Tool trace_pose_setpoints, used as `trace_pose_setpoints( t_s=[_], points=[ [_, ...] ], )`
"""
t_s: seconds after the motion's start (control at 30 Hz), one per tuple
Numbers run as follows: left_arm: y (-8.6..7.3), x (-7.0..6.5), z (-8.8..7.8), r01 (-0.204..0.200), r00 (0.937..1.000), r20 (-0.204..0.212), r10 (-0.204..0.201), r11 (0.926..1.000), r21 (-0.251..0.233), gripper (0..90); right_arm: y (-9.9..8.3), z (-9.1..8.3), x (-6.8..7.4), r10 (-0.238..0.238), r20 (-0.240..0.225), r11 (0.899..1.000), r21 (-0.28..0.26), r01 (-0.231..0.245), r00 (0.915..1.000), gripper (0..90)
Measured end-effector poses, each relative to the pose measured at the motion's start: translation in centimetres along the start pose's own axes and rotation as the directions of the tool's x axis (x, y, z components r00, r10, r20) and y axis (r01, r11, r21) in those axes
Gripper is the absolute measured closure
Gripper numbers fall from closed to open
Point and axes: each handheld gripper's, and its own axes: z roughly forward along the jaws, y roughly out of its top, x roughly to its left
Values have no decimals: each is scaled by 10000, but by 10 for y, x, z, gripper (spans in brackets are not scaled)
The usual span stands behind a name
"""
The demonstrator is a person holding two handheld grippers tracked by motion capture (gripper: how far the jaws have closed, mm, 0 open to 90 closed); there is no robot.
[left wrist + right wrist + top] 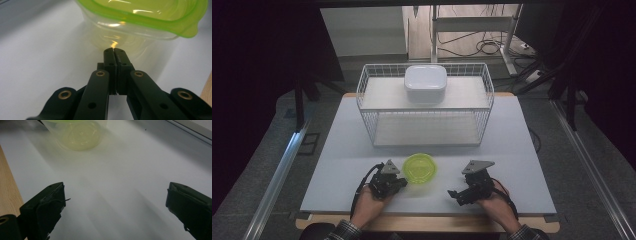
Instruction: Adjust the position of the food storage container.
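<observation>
Left gripper (398, 183) sits at the near edge of the white table (522, 150), jaws pressed together with nothing between them, tips right up against the clear wall of the green-lidded container (419, 168). That container stands between the two grippers, in front of the wire basket (367, 107), which holds a white box (426, 83). Right gripper (457, 195) rests well apart from it, jaws spread wide and empty

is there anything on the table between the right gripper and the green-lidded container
Nothing visible. In the right gripper view, bare white table runs from the open right gripper to the green-lidded container. The shut left gripper sits at the container's other side.
</observation>
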Motion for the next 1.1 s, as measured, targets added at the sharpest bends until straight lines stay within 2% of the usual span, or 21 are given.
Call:
trace_pose_setpoints(
  t_s=[0.17, 0.33, 0.43, 0.53, 0.77, 0.97, 1.03, 1.1],
  points=[
    [-1, 4, -6, 142, 9999, -93, -144, 9996, -236, 857, 0, 0, 0, 66, -21, 10000, -40, -66, 10000, 27],
    [-1, 3, -14, -101, 9981, -611, 71, 9988, -487, 710, 0, -1, 0, 269, -71, 9996, -129, -270, 9996, 27],
    [-2, 2, -18, -245, 9970, -742, 199, 9978, -614, 598, 0, -2, 0, 343, -81, 9991, -251, -345, 9994, 26],
    [-4, 0, -22, -458, 9962, -770, 403, 9964, -709, 520, 1, -3, -1, 386, -66, 9982, -452, -388, 9992, 25],
    [-13, -1, -33, -663, 9944, -896, 565, 9917, -1106, 331, 1, -5, -2, 494, -11, 9968, -621, -494, 9988, 15],
    [-19, 2, -41, -501, 9974, -578, 427, 9897, -1340, 203, 1, -5, -2, 499, 35, 9961, -736, -495, 9987, 10],
    [-21, 1, -42, -524, 9973, -575, 455, 9907, -1252, 174, 1, -6, -2, 498, 54, 9956, -798, -492, 9987, 8],
    [-23, 0, -42, -714, 9952, -746, 638, 9920, -1040, 152, 1, -6, -2, 496, 47, 9953, -833, -490, 9988, 8]
  ],
)
